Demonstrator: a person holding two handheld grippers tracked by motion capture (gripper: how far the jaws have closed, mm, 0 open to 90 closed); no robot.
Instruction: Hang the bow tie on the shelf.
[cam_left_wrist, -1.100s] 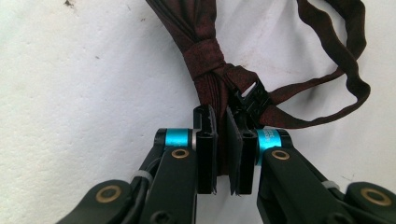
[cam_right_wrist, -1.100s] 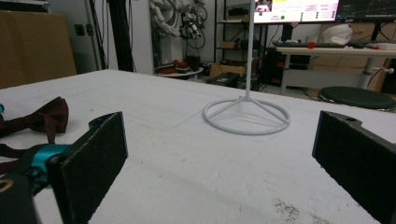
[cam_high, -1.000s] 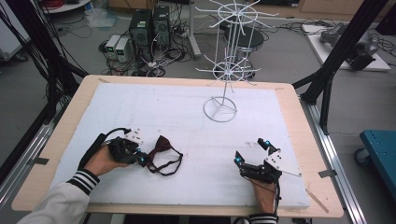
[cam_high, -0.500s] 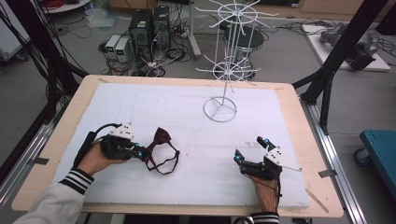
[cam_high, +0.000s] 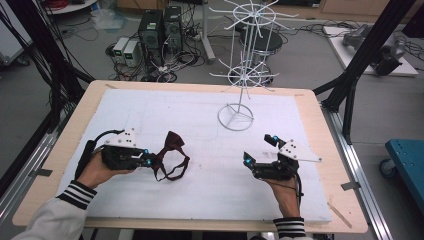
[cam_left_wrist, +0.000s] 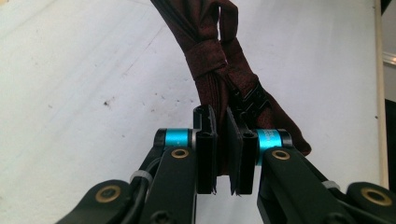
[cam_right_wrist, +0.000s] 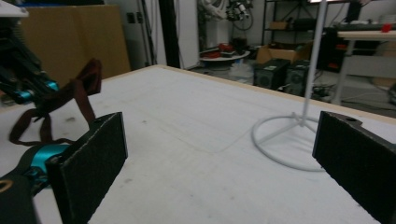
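A dark red bow tie (cam_high: 171, 144) with a thin strap loop hangs from my left gripper (cam_high: 151, 160) at the left of the white mat. In the left gripper view the jaws (cam_left_wrist: 223, 140) are pressed together on the tie's fabric (cam_left_wrist: 210, 60) beside its black clasp. My right gripper (cam_high: 257, 149) hovers low over the mat at the right, open, its wide pads (cam_right_wrist: 100, 154) with nothing between them. From the right gripper view the tie (cam_right_wrist: 79, 93) and the left gripper (cam_right_wrist: 23, 88) appear at far left.
A white wire display rack (cam_high: 241, 75) stands on a ring base (cam_high: 236, 117) at the back middle of the mat (cam_high: 200, 195), and its base (cam_right_wrist: 285, 140) lies ahead of the right gripper. Wooden table edges (cam_high: 325, 150) frame the mat. Computers and cables sit on the floor behind.
Both hands have risen slightly. The bow tie has lifted with the left gripper, its wing now standing higher off the mat. The right gripper has stayed open.
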